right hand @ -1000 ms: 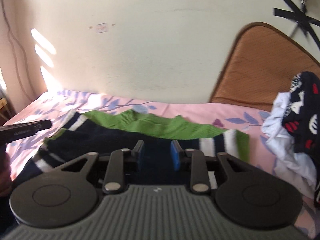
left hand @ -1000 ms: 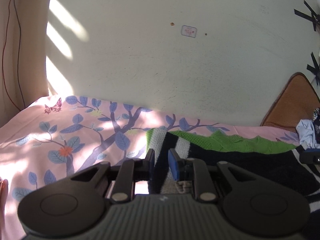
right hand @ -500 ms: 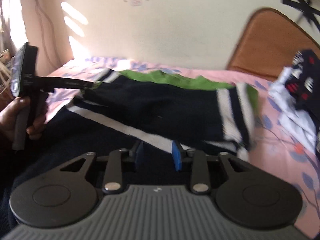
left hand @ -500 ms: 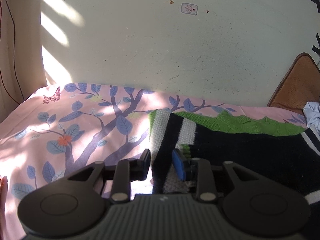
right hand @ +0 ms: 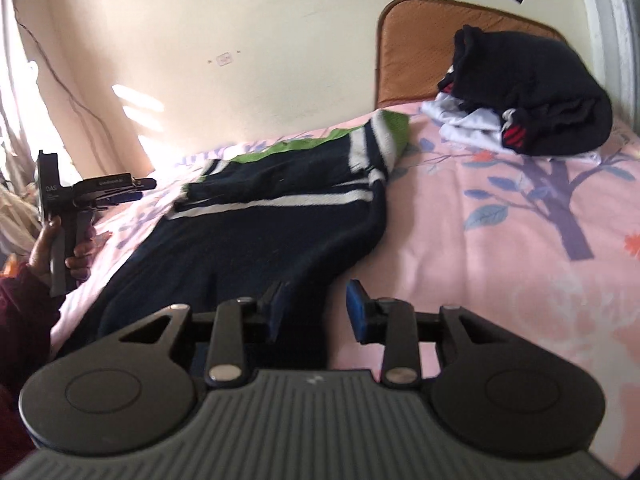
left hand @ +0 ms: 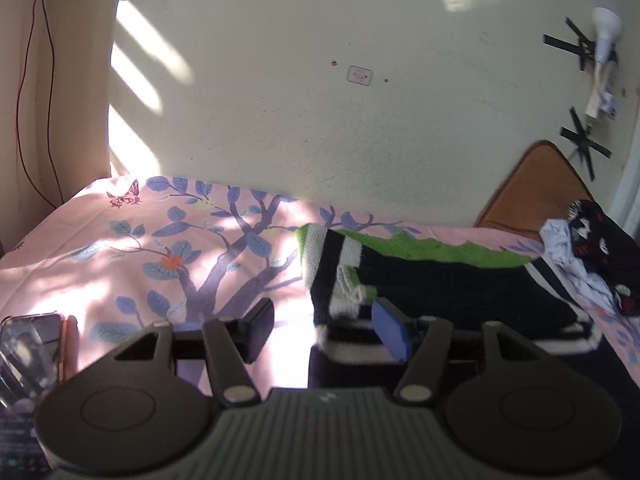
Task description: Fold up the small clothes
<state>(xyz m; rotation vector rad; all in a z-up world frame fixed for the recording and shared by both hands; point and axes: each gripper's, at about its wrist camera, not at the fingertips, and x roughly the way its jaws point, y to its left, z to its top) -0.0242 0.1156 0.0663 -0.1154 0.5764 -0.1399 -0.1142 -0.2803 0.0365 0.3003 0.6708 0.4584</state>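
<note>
The knitted sweater point(right hand: 256, 236) on the bed point(right hand: 500, 248) looks soft, thick and floppy, best pinched at its hem or cuff; the left gripper point(left hand: 324, 330) is opening, empty, and the right gripper point(right hand: 316, 306) is opening too, its pads clear of the cloth edge between them.

Both wrist cameras look low across the bed point(left hand: 100, 264) (sharing the sweater point(right hand: 248, 248)).

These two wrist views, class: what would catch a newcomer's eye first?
A dark navy sweater with white stripes and a green edge lies spread on the pink floral bedsheet. Beyond it, a dark-and-white clothes pile sits by the brown headboard. Both tongs stand open; the left tongs are opening.
</note>
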